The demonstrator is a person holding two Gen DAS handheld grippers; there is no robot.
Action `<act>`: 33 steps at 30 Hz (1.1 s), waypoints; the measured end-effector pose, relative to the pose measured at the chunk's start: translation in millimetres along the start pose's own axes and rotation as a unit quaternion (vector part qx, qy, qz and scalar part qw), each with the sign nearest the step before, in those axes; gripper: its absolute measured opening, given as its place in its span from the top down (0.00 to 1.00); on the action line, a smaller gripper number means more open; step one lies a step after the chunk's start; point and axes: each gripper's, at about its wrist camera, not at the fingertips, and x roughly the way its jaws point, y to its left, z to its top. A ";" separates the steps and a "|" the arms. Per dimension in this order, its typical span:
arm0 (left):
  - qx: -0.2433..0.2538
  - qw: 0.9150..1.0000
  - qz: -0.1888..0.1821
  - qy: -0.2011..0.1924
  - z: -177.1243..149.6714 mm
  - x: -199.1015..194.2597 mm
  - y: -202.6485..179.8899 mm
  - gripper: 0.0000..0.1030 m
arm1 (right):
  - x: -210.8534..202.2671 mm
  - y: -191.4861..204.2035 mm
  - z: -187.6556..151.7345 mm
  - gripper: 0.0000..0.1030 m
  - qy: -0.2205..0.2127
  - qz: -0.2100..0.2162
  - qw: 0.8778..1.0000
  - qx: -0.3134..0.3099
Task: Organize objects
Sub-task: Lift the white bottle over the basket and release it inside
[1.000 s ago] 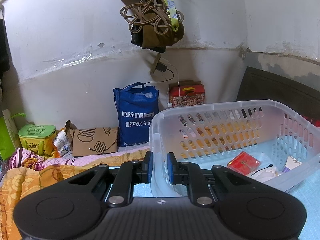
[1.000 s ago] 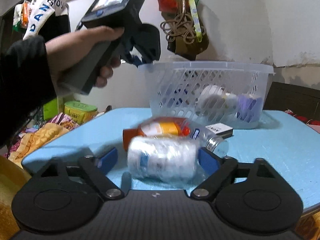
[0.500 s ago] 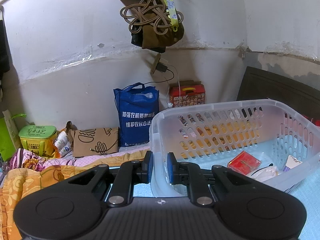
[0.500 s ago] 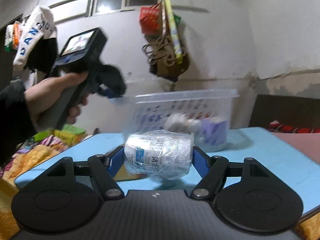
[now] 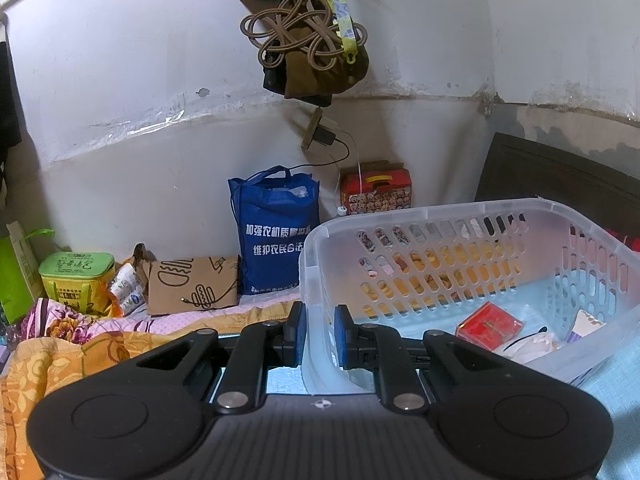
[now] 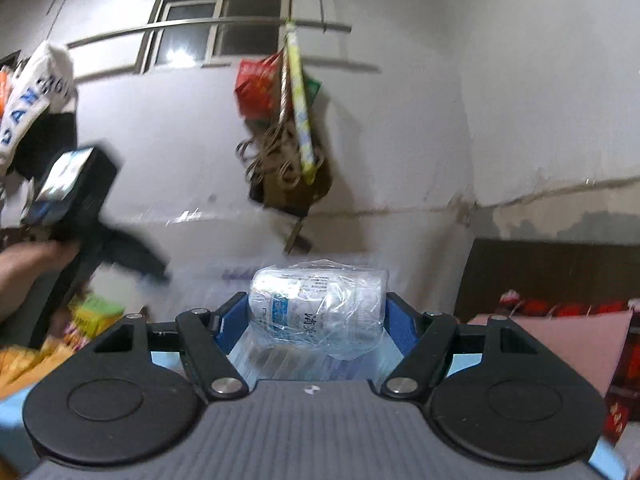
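Observation:
My left gripper (image 5: 320, 335) is shut on the near-left rim of a clear plastic basket (image 5: 440, 216), one pad inside and one outside the wall. The basket holds a red box (image 5: 490, 324) and some white and purple items. My right gripper (image 6: 316, 312) is shut on a white bottle wrapped in clear plastic (image 6: 320, 308) and holds it in the air, lying sideways between the blue pads. The basket shows only as a blur behind the bottle in the right wrist view. The left gripper's body (image 6: 80, 216) is seen there at the left, held by a hand.
The light blue table (image 5: 616, 400) carries the basket. Behind it a blue tote bag (image 5: 276, 232), a red tin (image 5: 376, 194), a brown paper bag (image 5: 192, 284) and a green tin (image 5: 76, 276) stand against the wall. Bags and cord hang above (image 5: 308, 48).
My right gripper closed on the wrapped bottle, lifted it off the table and carried it up toward the basket. The left gripper has kept its hold on the basket rim.

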 end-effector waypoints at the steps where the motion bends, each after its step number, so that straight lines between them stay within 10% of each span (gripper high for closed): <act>1: 0.000 1.000 0.000 0.000 0.3 0.2 0.4 0.83 | 9.7 -4.1 10.9 0.28 -0.005 0.001 1.000 0.001; 8: -0.007 1.000 -0.004 0.002 1.8 0.7 2.4 0.83 | 108.8 -4.6 74.5 0.28 0.054 0.048 0.997 -0.015; 14: -0.009 1.000 -0.008 0.002 1.1 0.9 4.3 0.83 | 167.2 5.4 62.7 0.21 0.129 0.033 0.989 -0.060; 16: -0.008 1.000 -0.007 0.002 0.9 0.9 4.3 0.83 | 168.3 1.7 56.9 0.00 0.134 -0.001 0.989 -0.064; 26: -0.007 1.000 -0.008 0.000 -0.2 2.5 4.0 0.82 | 82.6 -25.7 38.5 0.00 0.069 0.022 0.997 0.011; 33: -0.001 1.000 -0.003 -0.001 -1.2 2.4 2.8 0.82 | 80.3 -18.5 -21.5 0.00 0.205 0.085 0.975 0.026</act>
